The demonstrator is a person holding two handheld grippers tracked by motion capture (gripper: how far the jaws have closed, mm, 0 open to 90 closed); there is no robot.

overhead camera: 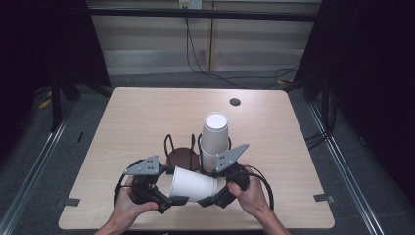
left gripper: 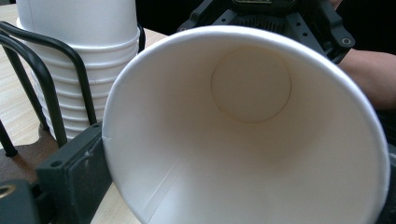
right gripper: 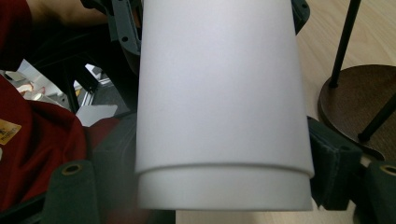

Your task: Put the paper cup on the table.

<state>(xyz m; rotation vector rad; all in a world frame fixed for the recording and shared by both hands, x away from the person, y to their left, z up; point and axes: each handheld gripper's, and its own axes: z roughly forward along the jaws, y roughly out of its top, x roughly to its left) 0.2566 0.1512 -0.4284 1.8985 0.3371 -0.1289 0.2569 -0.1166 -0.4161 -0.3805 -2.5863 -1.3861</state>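
A white paper cup (overhead camera: 193,185) lies on its side in the air between both grippers, near the table's front edge. My right gripper (overhead camera: 206,200) is shut on its base end; in the right gripper view both jaws press the cup (right gripper: 219,93) from either side. My left gripper (overhead camera: 173,199) sits at the cup's mouth with its jaws wide apart. In the left gripper view I look into the cup (left gripper: 252,140); one pad (left gripper: 79,163) rests by the round, unsquashed rim, and the other jaw is hidden behind the cup.
A tall stack of white cups (overhead camera: 215,139) stands in a black wire holder with a brown base (overhead camera: 182,155), just behind the grippers. The wooden table (overhead camera: 147,117) has a dark round hole (overhead camera: 235,102) at the back. Cables lie on the floor beyond.
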